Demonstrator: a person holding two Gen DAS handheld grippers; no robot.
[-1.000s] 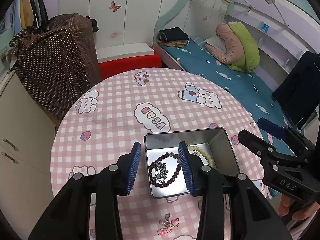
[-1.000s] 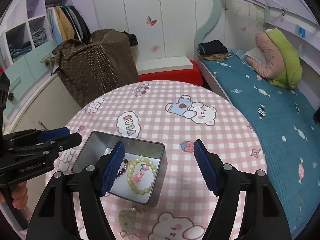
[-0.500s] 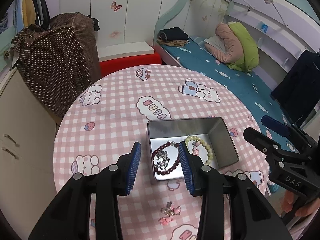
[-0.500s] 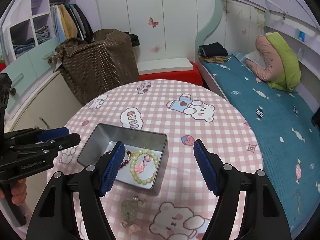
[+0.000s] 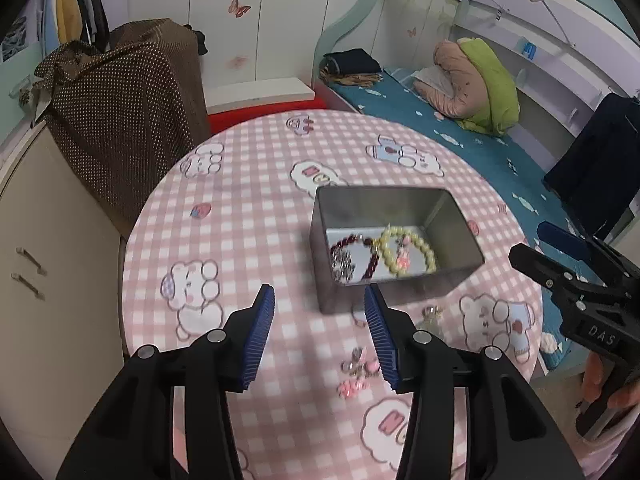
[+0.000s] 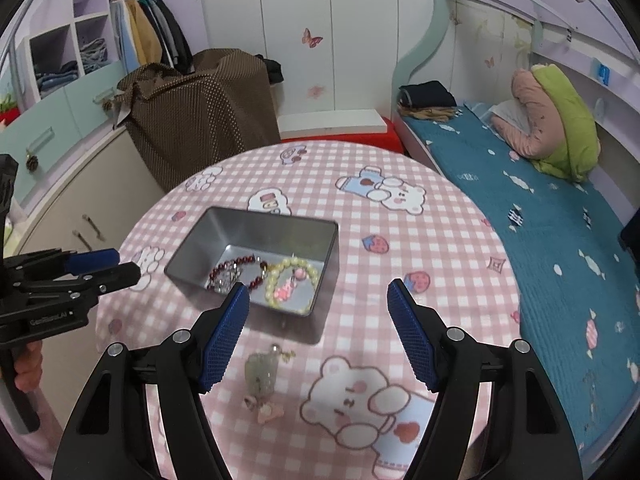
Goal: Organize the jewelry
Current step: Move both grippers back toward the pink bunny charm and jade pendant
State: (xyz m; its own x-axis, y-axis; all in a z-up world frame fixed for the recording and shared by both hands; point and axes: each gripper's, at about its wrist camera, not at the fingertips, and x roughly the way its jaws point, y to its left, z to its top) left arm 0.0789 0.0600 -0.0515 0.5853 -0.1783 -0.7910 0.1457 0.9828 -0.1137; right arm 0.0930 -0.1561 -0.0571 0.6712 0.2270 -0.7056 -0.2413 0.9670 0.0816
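A grey metal tin [image 5: 456, 224] [image 6: 192, 246] stands on the round pink checked table [image 5: 248, 216] [image 6: 440, 216]. Inside it lie a dark red bead bracelet [image 5: 372, 262] [image 6: 236, 262], a silver chain [image 5: 344, 264] [image 6: 224, 278] and a pale yellow bead bracelet [image 5: 430, 252] [image 6: 276, 276] with a pink charm. My left gripper [image 5: 318, 300] hovers near the tin's front left corner, its jaws opening with nothing between them. My right gripper [image 6: 318, 292] is open and empty near the tin's front right corner. A pale green pendant [image 6: 262, 372] [image 5: 430, 320] and small pink charms [image 5: 356, 376] [image 6: 266, 410] lie loose on the cloth.
A brown dotted bag [image 5: 120, 120] [image 6: 200, 116] stands behind the table on the left, beside a cream cabinet [image 5: 44, 264]. A bed with a teal cover [image 5: 460, 140] [image 6: 560, 220] runs along the right. A hand [image 5: 608, 392] holds the right gripper's handle.
Both grippers have drawn back from the tin toward the table's near edge, so the loose charms and pendant now show more fully. The left jaws stand wider than before.
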